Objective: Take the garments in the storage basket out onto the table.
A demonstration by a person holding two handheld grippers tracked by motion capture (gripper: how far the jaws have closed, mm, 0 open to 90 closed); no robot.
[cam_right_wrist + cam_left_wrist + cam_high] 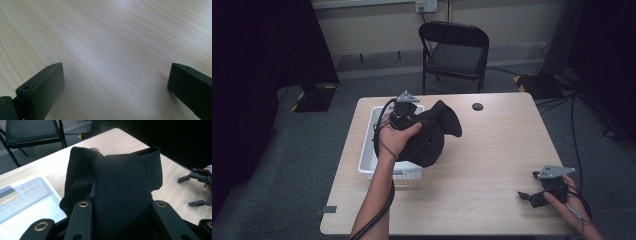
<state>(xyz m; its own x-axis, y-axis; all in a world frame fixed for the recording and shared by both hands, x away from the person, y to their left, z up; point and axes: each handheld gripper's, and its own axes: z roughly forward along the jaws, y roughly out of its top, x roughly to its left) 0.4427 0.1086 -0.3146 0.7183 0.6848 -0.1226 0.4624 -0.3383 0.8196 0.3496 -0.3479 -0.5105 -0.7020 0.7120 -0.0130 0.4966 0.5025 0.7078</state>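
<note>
Left claw (412, 116), held in the person's left hand (394, 137), is clenched on a black cloth (432, 135). In the left gripper view the cloth (122, 187) bulges up between the two black jaws, which press on it from either side, and its folded upper edges stand above them. The cloth hangs off the tabletop (492, 165), raised above the right-hand rim of the white basket (377, 162). Part of the fabric drapes over that rim and part spreads out past the basket toward the middle of the tabletop. A black cable (382, 200) trails from the left claw along the forearm, on the near side of the basket.

The white basket, a shallow perforated tray, sits on the tabletop below the left hand. In the left gripper view its pale floor (27, 202) lies to the left of the cloth.

Right claw (529, 196), held in the person's right hand (569, 202), rests well apart from the basket, near the tabletop's near right corner. It is released: in the right gripper view its two jaws stand wide, with bare wood grain (112, 57) between them and nothing in their gap. A grey three-cornered plate (554, 172) sits on top of it.

Beyond the basket, a small dark round cap (477, 106) lies at the tabletop's far edge. A black folding chair (455, 52) stands on the floor past it.
</note>
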